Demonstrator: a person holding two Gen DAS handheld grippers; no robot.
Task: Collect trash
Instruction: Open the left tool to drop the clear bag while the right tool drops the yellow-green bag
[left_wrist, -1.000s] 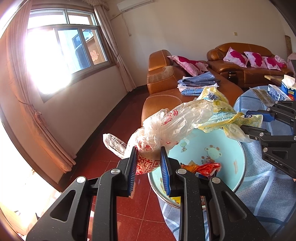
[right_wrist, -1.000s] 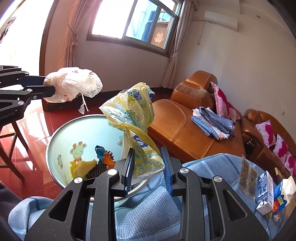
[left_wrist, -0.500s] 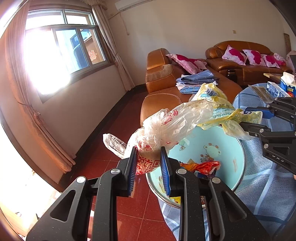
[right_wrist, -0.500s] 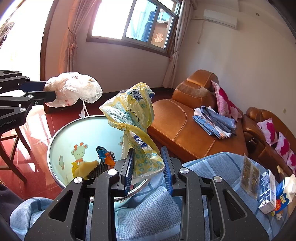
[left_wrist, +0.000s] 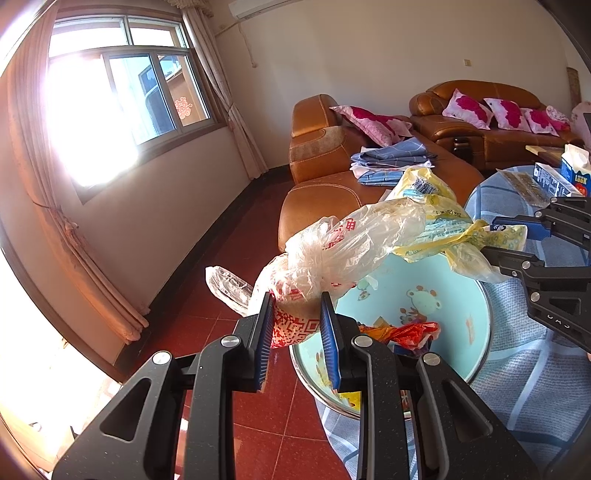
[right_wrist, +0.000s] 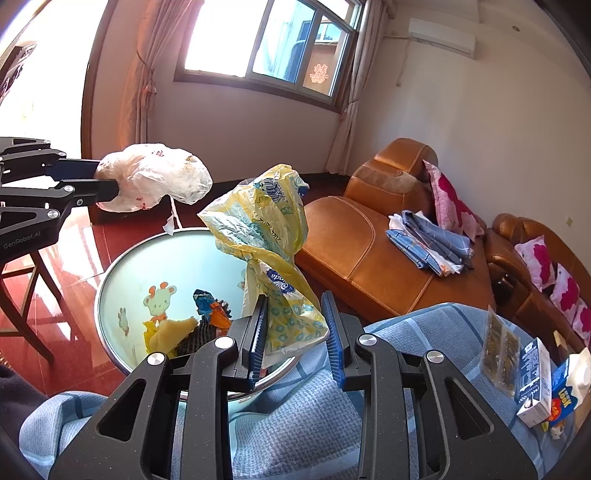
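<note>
My left gripper (left_wrist: 295, 325) is shut on a crumpled clear plastic bag with red print (left_wrist: 347, 243) and holds it above the near rim of a light blue basin (left_wrist: 458, 295). It also shows in the right wrist view (right_wrist: 155, 181). My right gripper (right_wrist: 293, 332) is shut on a yellow and blue plastic wrapper (right_wrist: 266, 236) and holds it over the basin (right_wrist: 122, 273), which holds several wrappers (right_wrist: 199, 317). In the left wrist view the wrapper (left_wrist: 443, 221) hangs from the right gripper (left_wrist: 509, 240).
The basin sits at the edge of a table with a blue checked cloth (right_wrist: 314, 424). Cartons and a snack packet (right_wrist: 532, 376) lie at its right. A brown leather sofa (right_wrist: 369, 251) with folded cloth stands behind. Red tile floor (left_wrist: 229, 280) lies left.
Both grippers keep hold of their bags. The views have shifted slightly; the basin sits a little lower and nearer in the left wrist view.
</note>
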